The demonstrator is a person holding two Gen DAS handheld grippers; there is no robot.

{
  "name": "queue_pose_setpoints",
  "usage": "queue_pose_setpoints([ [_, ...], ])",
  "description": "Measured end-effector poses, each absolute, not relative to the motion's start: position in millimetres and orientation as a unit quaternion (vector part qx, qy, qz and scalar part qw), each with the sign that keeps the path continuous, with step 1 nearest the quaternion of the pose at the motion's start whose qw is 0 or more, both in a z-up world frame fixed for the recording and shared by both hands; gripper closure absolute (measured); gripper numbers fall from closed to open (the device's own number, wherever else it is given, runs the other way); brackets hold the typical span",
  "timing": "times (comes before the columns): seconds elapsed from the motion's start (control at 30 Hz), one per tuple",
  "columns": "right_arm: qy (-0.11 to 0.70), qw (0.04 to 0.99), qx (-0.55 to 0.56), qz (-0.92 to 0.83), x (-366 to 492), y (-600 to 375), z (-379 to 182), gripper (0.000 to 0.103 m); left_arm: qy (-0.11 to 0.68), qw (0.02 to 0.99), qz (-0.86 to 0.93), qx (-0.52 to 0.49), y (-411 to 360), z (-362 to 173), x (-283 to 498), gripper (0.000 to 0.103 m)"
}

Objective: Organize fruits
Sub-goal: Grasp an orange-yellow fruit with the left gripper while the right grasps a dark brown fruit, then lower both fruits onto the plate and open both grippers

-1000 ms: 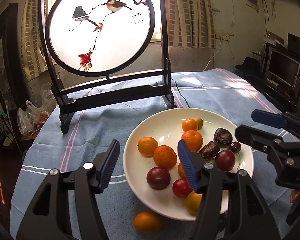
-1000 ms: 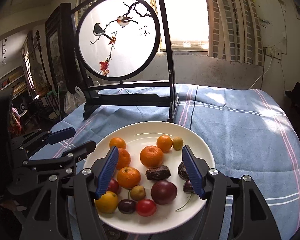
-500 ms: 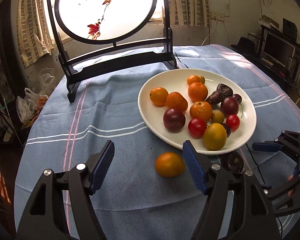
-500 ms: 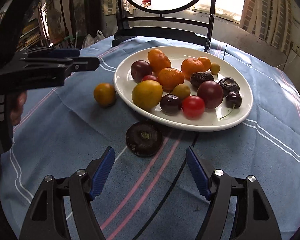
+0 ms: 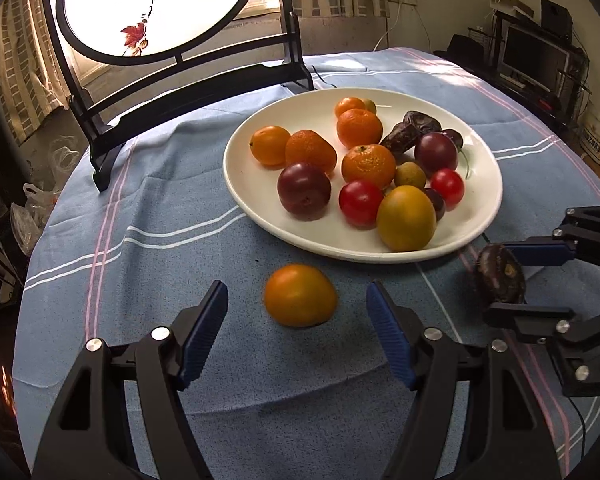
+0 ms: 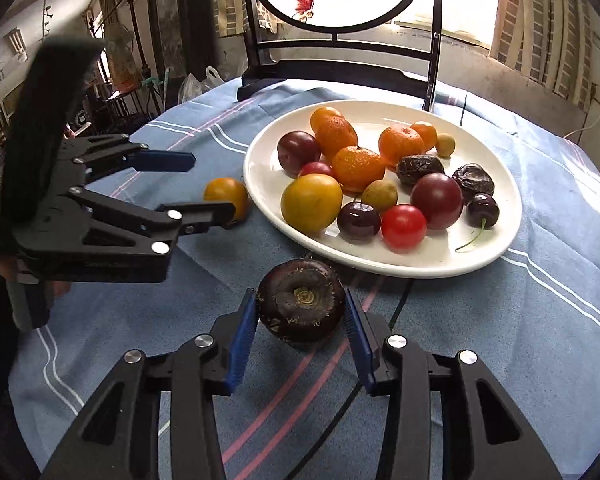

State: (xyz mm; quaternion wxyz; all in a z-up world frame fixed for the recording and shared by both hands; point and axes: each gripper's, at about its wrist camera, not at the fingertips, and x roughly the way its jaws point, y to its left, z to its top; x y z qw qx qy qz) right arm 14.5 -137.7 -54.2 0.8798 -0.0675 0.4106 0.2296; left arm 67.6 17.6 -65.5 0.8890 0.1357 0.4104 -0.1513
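Note:
A white plate (image 5: 252, 184) holds several fruits: oranges, plums, tomatoes, cherries, dates. It also shows in the right wrist view (image 6: 500, 240). A loose orange fruit (image 5: 300, 295) lies on the blue cloth before the plate, just ahead of my open left gripper (image 5: 296, 320), between its fingertips' line. It shows in the right wrist view too (image 6: 225, 196). My right gripper (image 6: 300, 316) is shut on a dark round fruit (image 6: 301, 299), seen also in the left wrist view (image 5: 499, 274), near the plate's front rim.
A round painted screen on a black stand (image 5: 188, 80) stands behind the plate. The blue striped cloth (image 5: 140, 240) covers a round table. A thin black cable (image 6: 396, 312) runs over the cloth. Shelves and a monitor (image 5: 536, 60) stand at the right.
Both grippers moved down and closer to the table. The right gripper closed on the dark fruit. The left gripper came up to the loose orange fruit.

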Motion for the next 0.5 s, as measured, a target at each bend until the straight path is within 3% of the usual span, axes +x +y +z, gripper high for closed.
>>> queue_pose_setpoints([
  [0.07,0.412,0.878,-0.065,0.234,12,-139,-54,0.06,0.417,0.888,-0.145,0.131,17,-70,72,0.033],
  [0.13,0.416,0.876,-0.067,0.234,13,-137,-56,0.06,0.424,0.886,-0.137,0.13,18,-75,77,0.049],
  [0.17,0.417,0.875,-0.071,0.236,13,-136,-57,0.059,0.433,0.881,-0.147,0.123,18,-76,80,0.062],
  [0.5,0.423,0.869,-0.082,0.242,11,-131,-61,0.06,0.395,0.895,-0.161,0.126,19,-45,59,0.062],
])
